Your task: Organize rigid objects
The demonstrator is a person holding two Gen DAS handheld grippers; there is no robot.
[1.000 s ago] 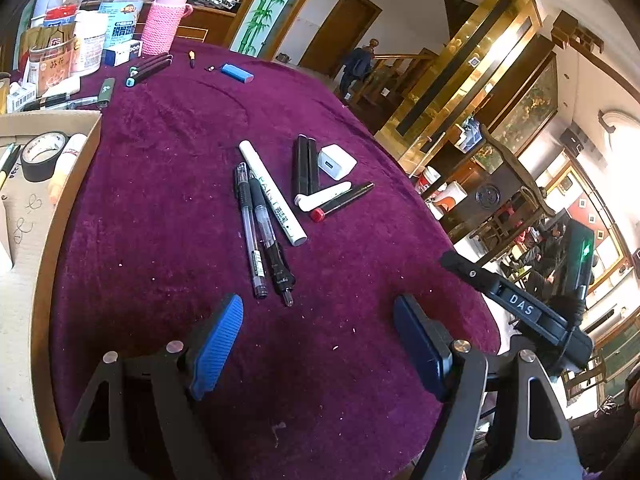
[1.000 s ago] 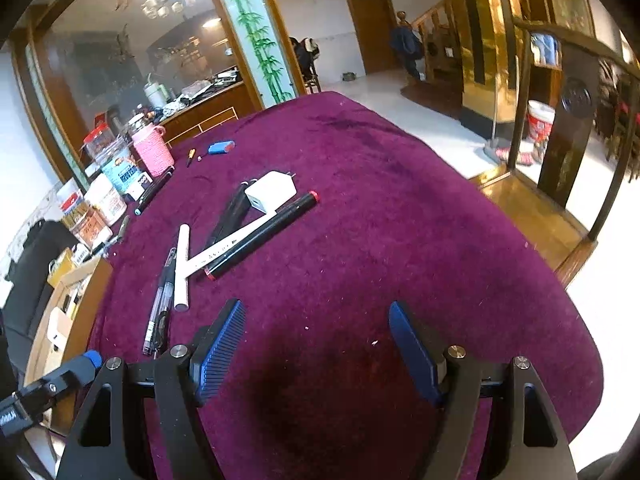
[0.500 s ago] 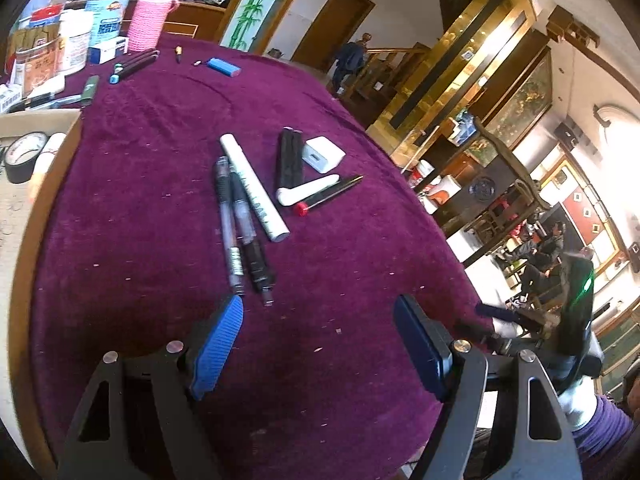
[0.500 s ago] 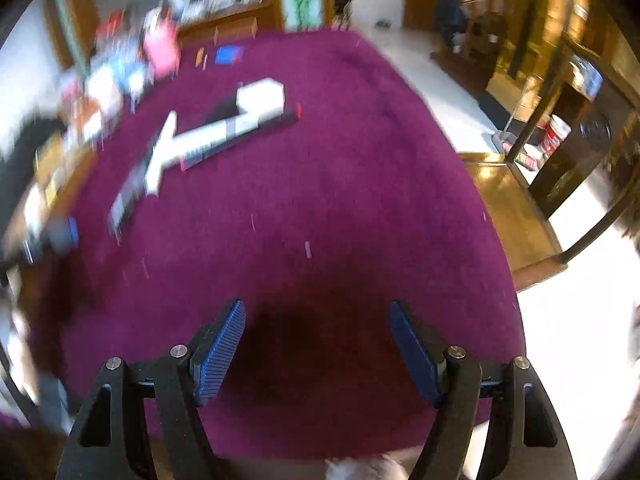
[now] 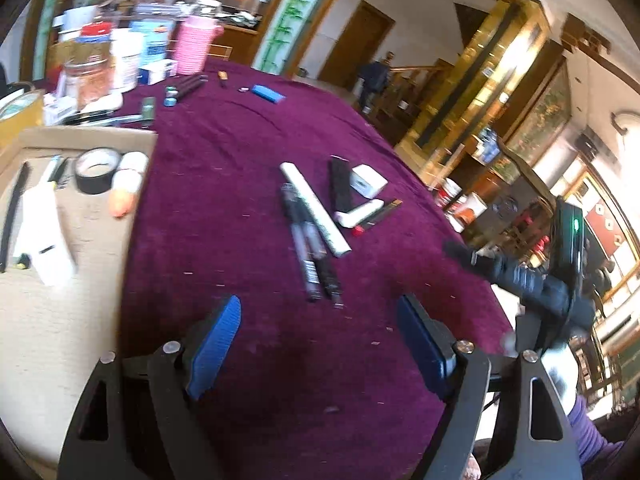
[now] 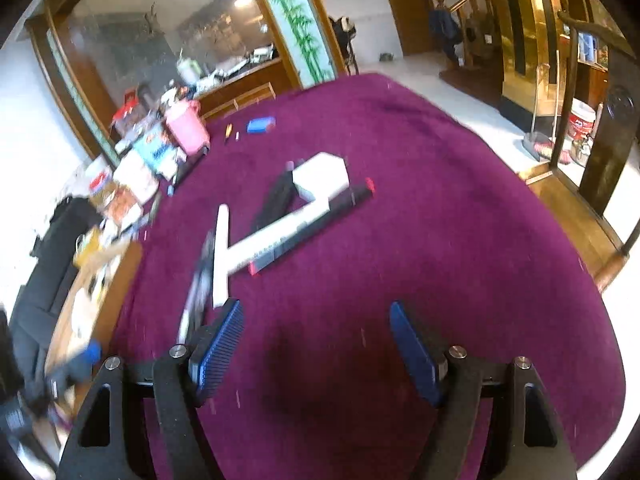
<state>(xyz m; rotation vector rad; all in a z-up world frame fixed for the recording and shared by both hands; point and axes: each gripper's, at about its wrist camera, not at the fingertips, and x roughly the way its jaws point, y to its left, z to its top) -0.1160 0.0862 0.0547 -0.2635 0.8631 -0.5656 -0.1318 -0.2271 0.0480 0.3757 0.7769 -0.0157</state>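
On the purple tablecloth [image 5: 224, 200] lies a cluster of pens: two clear pens [image 5: 304, 248], a long white marker [image 5: 314, 208], a pair of black markers [image 5: 340, 190], a white charger block [image 5: 368, 180], a short white pen [image 5: 358, 213] and a red-capped black marker [image 5: 378, 216]. My left gripper [image 5: 320, 332] hovers just short of the clear pens, jaws opening, nothing between them. My right gripper [image 6: 316, 332] is open and empty over bare cloth, its left pad near the white marker [image 6: 221, 252] and clear pens [image 6: 198, 292]. The charger block [image 6: 322, 176] lies farther off.
A cardboard tray [image 5: 60, 320] at the left holds a tape roll [image 5: 96, 166] and other items. Jars and a pink bottle [image 5: 196, 48] crowd the far left edge; a blue lighter [image 5: 267, 93] lies near them. A wooden chair [image 6: 608, 120] stands beyond the table's right edge.
Both views have shifted and are blurred. The left view now takes in more of the cardboard tray. The right gripper has come back nearer the pens after swinging away.
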